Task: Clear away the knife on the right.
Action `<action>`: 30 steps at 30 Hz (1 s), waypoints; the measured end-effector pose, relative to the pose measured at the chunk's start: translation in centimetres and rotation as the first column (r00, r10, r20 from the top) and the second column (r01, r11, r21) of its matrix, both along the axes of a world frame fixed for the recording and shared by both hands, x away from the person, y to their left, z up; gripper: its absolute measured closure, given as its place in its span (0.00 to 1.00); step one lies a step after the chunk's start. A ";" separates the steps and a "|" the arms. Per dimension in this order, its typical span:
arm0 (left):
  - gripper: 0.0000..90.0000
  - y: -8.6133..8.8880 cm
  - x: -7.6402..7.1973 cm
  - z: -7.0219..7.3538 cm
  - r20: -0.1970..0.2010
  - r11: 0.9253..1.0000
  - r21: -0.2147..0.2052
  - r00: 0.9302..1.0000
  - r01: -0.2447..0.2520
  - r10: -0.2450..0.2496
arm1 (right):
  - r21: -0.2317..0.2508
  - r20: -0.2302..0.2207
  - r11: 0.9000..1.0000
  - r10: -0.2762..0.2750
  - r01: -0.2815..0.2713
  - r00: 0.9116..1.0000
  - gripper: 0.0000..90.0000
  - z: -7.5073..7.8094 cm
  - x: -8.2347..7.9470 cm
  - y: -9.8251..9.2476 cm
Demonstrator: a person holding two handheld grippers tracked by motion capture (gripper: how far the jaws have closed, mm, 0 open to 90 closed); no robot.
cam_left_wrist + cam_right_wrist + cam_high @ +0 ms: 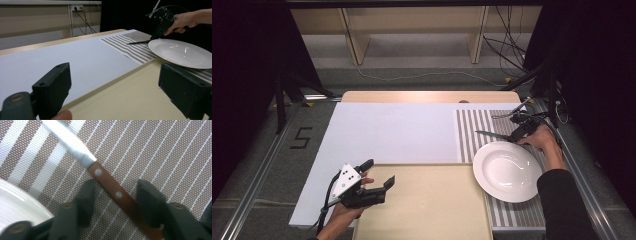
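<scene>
On striped mat (162, 152): right gripper (116, 195) jaws wide, straddling knife (110, 186) handle, not yet closed. Left gripper (112, 92) jaws wide, empty, over tray (432, 210). Plate (507, 171) bare.

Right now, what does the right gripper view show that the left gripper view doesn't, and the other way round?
Right gripper view alone: the knife's brown wooden handle with two rivets, lying between the right gripper's open jaws, which straddle it without closing.

Left gripper view alone: the cream tray under the left gripper's wide-open jaws, the white table cover, and the hand holding the right gripper.

Both: the white plate, the striped placemat and the knife blade.
</scene>
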State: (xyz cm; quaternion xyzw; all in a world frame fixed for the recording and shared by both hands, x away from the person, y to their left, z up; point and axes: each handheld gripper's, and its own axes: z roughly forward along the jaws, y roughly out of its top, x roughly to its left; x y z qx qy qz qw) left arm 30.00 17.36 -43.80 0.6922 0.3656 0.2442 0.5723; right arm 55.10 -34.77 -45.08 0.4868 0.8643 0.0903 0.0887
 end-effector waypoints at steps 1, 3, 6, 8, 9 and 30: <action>0.12 0.0 0.0 0.0 0.000 1.000 0.002 1.000 0.001 -0.001 | 0.003 -0.002 1.000 0.007 -0.007 1.000 0.65 0.0 0.0 0.1; 0.12 0.0 0.0 0.0 0.000 1.000 0.004 1.000 0.001 -0.001 | 0.001 -0.007 1.000 0.016 -0.016 1.000 0.69 0.0 0.0 0.3; 0.12 0.0 0.0 0.0 0.000 1.000 0.002 1.000 0.000 0.000 | -0.003 -0.010 1.000 0.027 -0.027 1.000 0.75 0.1 -0.1 0.5; 0.12 0.0 0.0 0.0 -0.001 1.000 0.001 1.000 -0.001 0.001 | -0.016 -0.018 0.999 0.051 -0.051 0.999 0.79 0.1 -0.1 0.8; 0.12 0.0 0.0 0.0 0.000 1.000 0.002 1.000 0.000 0.000 | -0.026 -0.020 0.998 0.064 -0.064 0.998 0.82 0.1 -0.1 1.0; 0.13 0.0 0.0 0.0 0.000 1.000 0.004 1.000 -0.004 0.004 | -0.132 0.136 0.984 0.141 -0.124 0.981 0.86 1.9 -0.9 1.9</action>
